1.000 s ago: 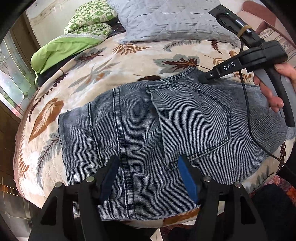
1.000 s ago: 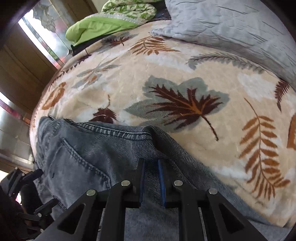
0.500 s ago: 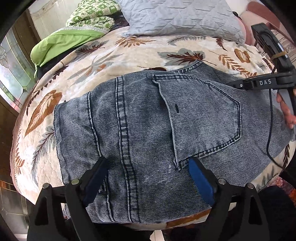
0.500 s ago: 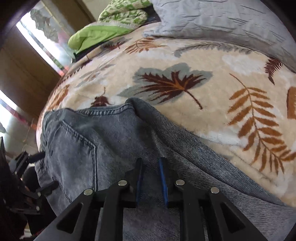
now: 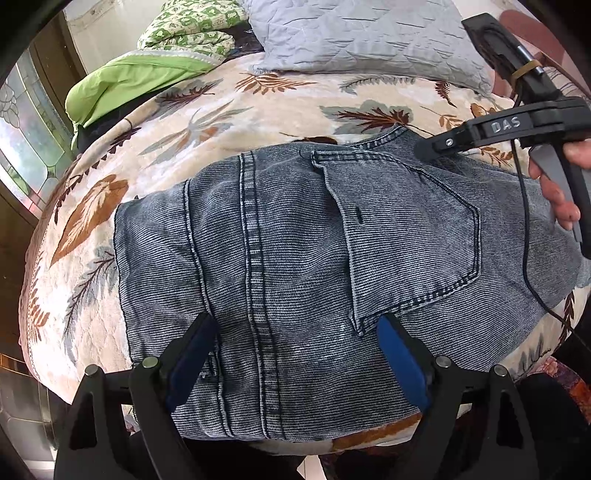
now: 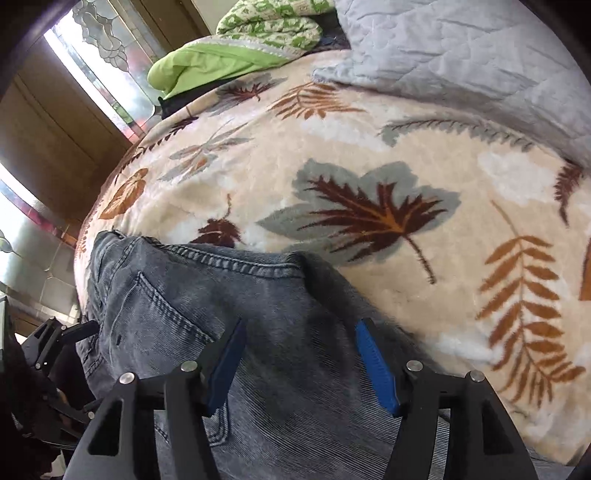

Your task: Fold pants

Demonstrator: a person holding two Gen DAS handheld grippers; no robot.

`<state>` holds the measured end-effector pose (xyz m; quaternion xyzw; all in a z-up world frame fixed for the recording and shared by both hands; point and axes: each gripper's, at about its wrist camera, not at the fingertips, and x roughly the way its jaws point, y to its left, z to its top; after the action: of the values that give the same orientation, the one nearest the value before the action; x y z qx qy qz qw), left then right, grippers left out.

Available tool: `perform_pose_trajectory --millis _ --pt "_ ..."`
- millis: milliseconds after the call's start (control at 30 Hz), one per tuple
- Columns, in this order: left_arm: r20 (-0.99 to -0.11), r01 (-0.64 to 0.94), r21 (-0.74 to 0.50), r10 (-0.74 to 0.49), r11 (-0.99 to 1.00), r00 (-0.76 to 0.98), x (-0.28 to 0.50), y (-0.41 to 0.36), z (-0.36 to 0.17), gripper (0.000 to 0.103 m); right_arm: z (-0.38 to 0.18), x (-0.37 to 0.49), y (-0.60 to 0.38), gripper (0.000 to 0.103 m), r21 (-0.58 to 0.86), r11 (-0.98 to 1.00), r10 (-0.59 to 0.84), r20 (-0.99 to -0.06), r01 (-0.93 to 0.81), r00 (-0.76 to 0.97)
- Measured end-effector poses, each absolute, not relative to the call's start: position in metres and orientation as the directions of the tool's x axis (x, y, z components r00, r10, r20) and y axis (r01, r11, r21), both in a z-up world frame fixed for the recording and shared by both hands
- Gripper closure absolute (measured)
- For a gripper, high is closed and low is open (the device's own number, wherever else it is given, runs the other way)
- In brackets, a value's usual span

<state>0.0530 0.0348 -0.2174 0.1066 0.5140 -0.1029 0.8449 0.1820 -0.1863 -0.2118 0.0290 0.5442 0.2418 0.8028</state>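
Observation:
Grey-blue denim pants [image 5: 295, 266] lie folded on the bed, back pocket [image 5: 410, 236] up, hanging a little over the near edge. My left gripper [image 5: 295, 354] is open above the near part of the pants, holding nothing. My right gripper [image 6: 299, 354] is open just above the pants [image 6: 221, 314] near the waistband edge, with its blue pads [image 6: 376, 365] apart. The right gripper also shows in the left wrist view [image 5: 428, 149], held by a hand at the far right corner of the pants.
The bed has a cream leaf-print blanket [image 5: 207, 122]. A grey quilted pillow [image 5: 362, 33] and a green bundle of bedding [image 5: 147, 74] lie at the far side. A window [image 6: 107, 70] and wooden wall are left of the bed.
My right gripper has opened and let go of the pants' fabric it was pinching. My left gripper has opened wider and stays above the near part of the pants.

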Motion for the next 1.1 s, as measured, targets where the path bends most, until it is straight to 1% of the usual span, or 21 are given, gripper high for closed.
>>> perform_pose_trajectory --millis 100,167,200,233,267,300,333,367,400,533,667,733,767,833,900,1000,1100 --pt "-0.89 0.286 0.072 -0.067 0.956 0.45 0.054 0.035 -0.218 0.014 -0.217 0.18 -0.181 0.048 0.288 0.892 0.396 -0.869 -0.349 0.296" --pt "-0.89 0.286 0.073 -0.067 0.955 0.452 0.054 0.035 -0.218 0.014 -0.222 0.183 -0.183 0.05 0.28 0.903 0.381 -0.871 -0.325 0.31" --pt "-0.889 0.286 0.074 -0.067 0.955 0.453 0.054 0.034 -0.218 0.014 -0.225 0.187 -0.184 0.057 0.287 0.902 0.386 -0.87 -0.321 0.307" --pt "-0.889 0.286 0.074 -0.067 0.955 0.454 0.054 0.035 -0.218 0.014 -0.229 0.188 -0.184 0.068 0.283 0.903 0.382 -0.873 -0.322 0.303" --pt "-0.888 0.287 0.075 -0.067 0.955 0.455 0.055 0.034 -0.218 0.014 -0.232 0.19 -0.182 0.072 0.266 0.906 0.367 -0.881 -0.328 0.3" --pt "-0.886 0.288 0.078 -0.066 0.955 0.459 0.055 0.034 -0.218 0.012 -0.231 0.191 -0.179 0.081 0.25 0.906 0.359 -0.882 -0.341 0.306" --pt "-0.885 0.287 0.082 -0.063 0.954 0.462 0.056 0.034 -0.218 0.011 -0.23 0.191 -0.176 0.092 0.242 0.902 0.358 -0.881 -0.357 0.309" --pt "-0.884 0.283 0.083 -0.06 0.956 0.463 0.057 0.035 -0.219 0.011 -0.228 0.192 -0.172 0.098 0.239 0.897 0.361 -0.88 -0.371 0.307" --pt "-0.884 0.275 0.081 -0.058 0.958 0.463 0.059 0.036 -0.219 0.01 -0.227 0.194 -0.168 0.098 0.235 0.898 0.359 -0.88 -0.372 0.31" --pt "-0.884 0.243 0.107 -0.02 0.964 0.468 0.072 0.037 -0.221 0.004 -0.231 0.209 -0.152 0.1 0.134 0.92 0.262 -0.909 -0.369 0.323" --pt "-0.89 0.219 0.107 -0.004 0.97 0.456 0.08 0.039 -0.219 0.003 -0.23 0.222 -0.153 0.099 0.122 0.932 0.246 -0.904 -0.342 0.349" --pt "-0.883 0.209 0.125 0.012 0.97 0.47 0.075 0.04 -0.213 0.004 -0.223 0.221 -0.161 0.099 0.121 0.948 0.239 -0.881 -0.296 0.408" --pt "-0.878 0.211 0.134 0.018 0.968 0.478 0.071 0.04 -0.21 0.004 -0.217 0.22 -0.167 0.1 0.136 0.953 0.248 -0.862 -0.271 0.441" --pt "-0.872 0.224 0.146 0.019 0.964 0.489 0.061 0.041 -0.205 0.004 -0.205 0.212 -0.191 0.098 0.268 0.938 0.343 -0.817 -0.222 0.464" --pt "-0.869 0.238 0.133 -0.002 0.962 0.495 0.051 0.043 -0.2 0.004 -0.193 0.198 -0.213 0.098 0.341 0.923 0.384 -0.796 -0.177 0.468" --pt "-0.86 0.276 0.123 -0.036 0.953 0.508 0.039 0.033 -0.192 0.004 -0.183 0.164 -0.235 0.098 0.366 0.914 0.405 -0.793 -0.174 0.455" --pt "-0.852 0.305 0.215 0.025 0.928 0.523 0.037 0.016 -0.201 0.004 -0.191 0.128 -0.256 0.098 0.344 0.931 0.361 -0.831 -0.119 0.423"
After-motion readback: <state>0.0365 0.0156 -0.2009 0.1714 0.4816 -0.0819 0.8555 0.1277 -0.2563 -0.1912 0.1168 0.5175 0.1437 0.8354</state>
